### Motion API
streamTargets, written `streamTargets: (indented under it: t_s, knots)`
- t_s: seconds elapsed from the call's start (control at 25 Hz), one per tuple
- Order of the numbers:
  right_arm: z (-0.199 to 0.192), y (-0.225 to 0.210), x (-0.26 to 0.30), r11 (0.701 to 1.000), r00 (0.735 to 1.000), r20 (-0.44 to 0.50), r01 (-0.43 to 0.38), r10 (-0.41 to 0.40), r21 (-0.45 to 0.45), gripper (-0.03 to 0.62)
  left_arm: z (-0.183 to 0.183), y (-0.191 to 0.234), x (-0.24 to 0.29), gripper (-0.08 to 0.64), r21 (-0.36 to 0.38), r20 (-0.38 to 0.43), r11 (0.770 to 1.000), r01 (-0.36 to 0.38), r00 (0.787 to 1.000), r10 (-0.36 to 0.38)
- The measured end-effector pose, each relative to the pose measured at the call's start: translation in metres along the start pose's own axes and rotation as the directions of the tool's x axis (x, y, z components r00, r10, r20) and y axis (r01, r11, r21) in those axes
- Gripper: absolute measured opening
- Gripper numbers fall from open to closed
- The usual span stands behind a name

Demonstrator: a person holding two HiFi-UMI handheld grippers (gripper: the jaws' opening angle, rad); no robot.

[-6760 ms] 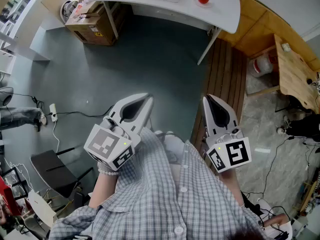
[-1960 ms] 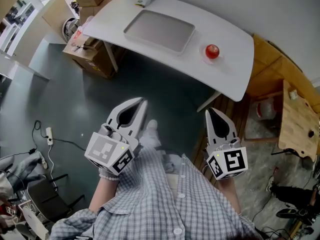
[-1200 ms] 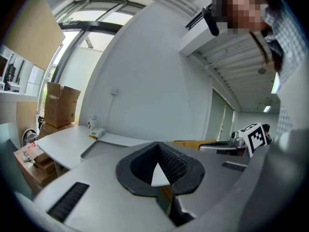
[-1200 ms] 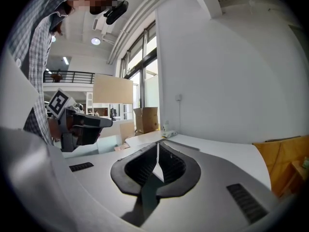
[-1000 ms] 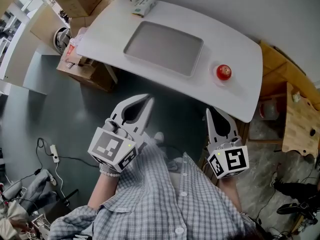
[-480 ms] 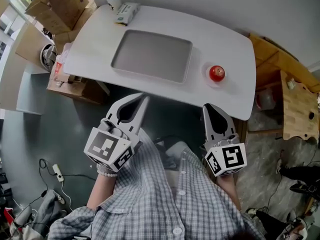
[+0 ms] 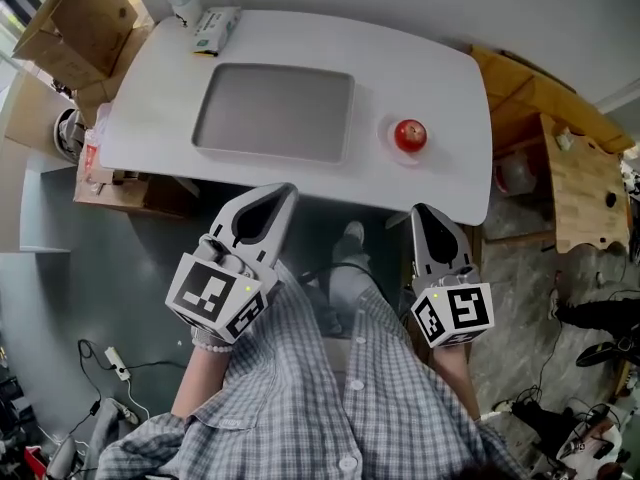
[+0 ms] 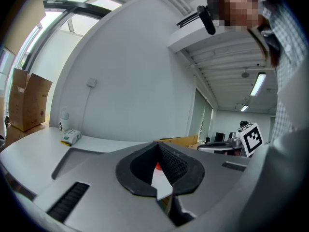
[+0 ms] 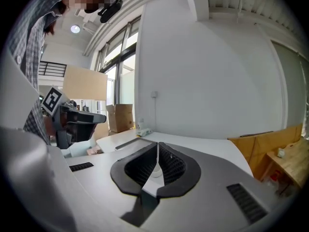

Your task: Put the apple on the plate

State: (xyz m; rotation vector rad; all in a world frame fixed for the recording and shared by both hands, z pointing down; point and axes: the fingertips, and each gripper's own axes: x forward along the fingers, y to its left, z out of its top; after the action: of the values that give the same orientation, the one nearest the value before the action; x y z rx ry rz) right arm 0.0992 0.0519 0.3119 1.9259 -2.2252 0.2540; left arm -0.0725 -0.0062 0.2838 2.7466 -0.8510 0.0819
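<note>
Red apple (image 7: pixel 410 135): near the right edge of the worktop (image 7: pixel 440 58).
Tools: left tool (image 7: pixel 287 192), right tool (image 7: pixel 424 212) both closed, empty.
Risk: closed jaws could nudge the apple off that edge.

- A white table (image 7: pixel 440 78) is seen across the upper middle of the frame.
- A green-and-white packet (image 7: pixel 216 30) is laid at the table's upper left, with a white bottle (image 7: pixel 181 1) just beside it.
- An open cardboard box (image 7: pixel 75 18) is seen at the upper left corner.
- A wooden desk (image 7: pixel 580 183) is placed at the right edge.
- A power strip (image 7: pixel 117 365) is left on the grey floor (image 7: pixel 80 278) at the lower left.
</note>
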Motion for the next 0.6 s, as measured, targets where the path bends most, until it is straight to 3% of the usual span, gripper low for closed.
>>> streamTargets:
  t_s: [0.2, 0.6]
  knots:
    - [-0.007, -0.011, 0.011, 0.999, 1.0, -0.025, 0.013, -0.012, 0.029, 0.026, 0.002, 0.005, 0.014, 0.009, 0.013, -0.015, 1.0, 0.013, 1.0, -0.012]
    - [0.007, -0.044, 0.05, 1.0, 0.999, -0.041, 0.006, -0.006, 0.009, 0.026, 0.007, 0.023, 0.061, 0.009, -0.027, -0.024, 1.0, 0.002, 1.0, -0.002]
